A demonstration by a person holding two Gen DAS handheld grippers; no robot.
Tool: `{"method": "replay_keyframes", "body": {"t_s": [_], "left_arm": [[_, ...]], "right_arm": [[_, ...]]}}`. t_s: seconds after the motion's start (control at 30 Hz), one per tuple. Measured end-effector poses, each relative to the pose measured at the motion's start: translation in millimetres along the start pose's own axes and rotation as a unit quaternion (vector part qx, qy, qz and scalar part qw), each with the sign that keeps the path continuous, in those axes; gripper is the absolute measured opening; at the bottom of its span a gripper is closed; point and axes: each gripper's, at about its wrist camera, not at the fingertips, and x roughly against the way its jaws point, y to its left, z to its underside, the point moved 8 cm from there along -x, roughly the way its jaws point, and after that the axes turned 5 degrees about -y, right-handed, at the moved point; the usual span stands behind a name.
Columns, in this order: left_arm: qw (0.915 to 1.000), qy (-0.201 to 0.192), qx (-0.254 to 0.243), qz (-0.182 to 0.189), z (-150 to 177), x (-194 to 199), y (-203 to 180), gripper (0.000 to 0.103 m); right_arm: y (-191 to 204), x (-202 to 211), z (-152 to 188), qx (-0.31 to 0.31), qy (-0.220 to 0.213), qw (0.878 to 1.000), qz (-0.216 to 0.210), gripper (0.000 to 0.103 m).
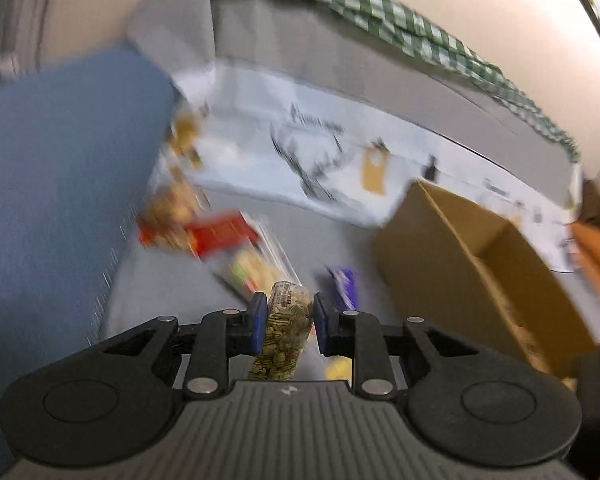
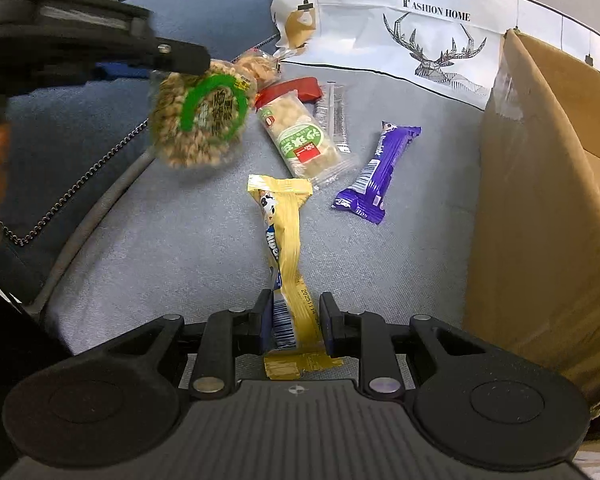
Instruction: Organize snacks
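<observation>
**Two snacks in hand, box waiting**

The left gripper (image 1: 286, 322) is clamped on a round, clear-wrapped puffed-grain cake with a green ring label (image 2: 204, 120), lifted above the grey sofa cushion (image 2: 172, 240) — light, crumbly, best pinched by its edges. The right gripper (image 2: 294, 326) straddles a long yellow foil snack bar (image 2: 290, 232) lying on the cushion; whether its pads press the slippery wrapper cannot be told. The brown cardboard box (image 2: 540, 200) stands just right, its floor hidden — the left view is badly blurred.

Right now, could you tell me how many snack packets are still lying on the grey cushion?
5: purple bar nearest the cardboard box, green-label pack, clear stick, red pack and a peanut bag behind. More may be hidden.
</observation>
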Motion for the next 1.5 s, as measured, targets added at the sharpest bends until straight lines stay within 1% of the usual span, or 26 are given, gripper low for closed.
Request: {"method": "replay_keyframes", "body": {"t_s": [0.07, 0.1, 0.17, 0.23, 0.3, 0.37, 0.47, 0.5, 0.57, 0.7, 0.73, 0.8, 0.83, 0.87, 1.03, 1.1, 1.17, 1.3, 1.33, 1.37, 1.47, 1.5], "left_arm": [[0.9982, 0.044, 0.02, 0.034, 9, -2, -2, 0.027], [0.9966, 0.067, 0.024, 0.041, 13, -4, -4, 0.027], [0.9953, 0.091, 0.023, 0.026, 19, -10, -2, 0.028], [0.9951, 0.094, 0.03, 0.007, 21, -13, 2, 0.028], [0.9933, 0.104, 0.041, -0.029, 23, -18, 12, 0.028], [0.9916, 0.104, 0.046, -0.061, 24, -21, 17, 0.031], [0.9901, 0.101, 0.04, -0.089, 23, -23, 20, 0.038], [0.9896, 0.102, 0.038, -0.094, 22, -25, 20, 0.04], [0.9883, 0.105, 0.037, -0.104, 23, -21, 27, 0.054], [0.9859, 0.107, 0.037, -0.123, 23, -24, 33, 0.065], [0.9855, 0.107, 0.038, -0.126, 24, -24, 33, 0.07], [0.9852, 0.106, 0.037, -0.129, 24, -25, 34, 0.072], [0.9849, 0.107, 0.036, -0.131, 24, -26, 34, 0.075], [0.9843, 0.107, 0.035, -0.135, 24, -27, 34, 0.081], [0.9835, 0.109, 0.034, -0.14, 24, -29, 34, 0.084], [0.9833, 0.114, 0.034, -0.137, 25, -31, 34, 0.084], [0.9828, 0.12, 0.035, -0.136, 26, -33, 34, 0.086], [0.9813, 0.125, 0.042, -0.14, 28, -35, 36, 0.087], [0.9812, 0.127, 0.044, -0.139, 28, -36, 37, 0.088], [0.9808, 0.131, 0.045, -0.137, 28, -37, 37, 0.094], [0.9811, 0.137, 0.042, -0.13, 30, -41, 34, 0.101], [0.9812, 0.141, 0.037, -0.126, 31, -43, 32, 0.101]], "right_arm": [[1, 0, 1, 0.002, 0.001, 1.0, -0.001, 0.025], [1, -1, 2, 0.003, 0.002, 1.0, -0.002, 0.025], [0, -1, 3, 0.003, 0.005, 1.0, -0.004, 0.025], [1, -2, 3, 0.004, 0.008, 1.0, -0.004, 0.025], [1, -4, 2, 0.004, 0.01, 1.0, -0.004, 0.025], [1, -6, 3, 0.003, 0.012, 1.0, -0.005, 0.025], [1, -7, 3, 0.006, 0.014, 1.0, -0.005, 0.025], [1, -8, 3, 0.006, 0.014, 1.0, -0.005, 0.025], [0, -8, 3, 0.006, 0.014, 1.0, -0.004, 0.026], [-1, -8, 3, 0.004, 0.015, 1.0, -0.005, 0.026], [0, -8, 3, 0.005, 0.015, 1.0, -0.005, 0.026], [1, -8, 3, 0.009, 0.015, 1.0, -0.005, 0.026], [1, -8, 3, 0.011, 0.015, 1.0, -0.005, 0.026], [1, -8, 3, 0.013, 0.015, 1.0, -0.004, 0.026], [2, -8, 3, 0.015, 0.016, 1.0, -0.006, 0.028], [2, -8, 3, 0.016, 0.017, 1.0, -0.007, 0.031], [3, -7, 4, 0.019, 0.018, 1.0, -0.006, 0.04], [3, -4, 4, 0.023, 0.018, 1.0, -0.007, 0.047], [2, -4, 4, 0.024, 0.017, 1.0, -0.007, 0.048], [2, -3, 4, 0.024, 0.017, 1.0, -0.006, 0.049], [-1, -2, 3, 0.018, 0.017, 1.0, -0.006, 0.049], [-2, -2, 2, 0.016, 0.017, 1.0, -0.006, 0.049]]}}
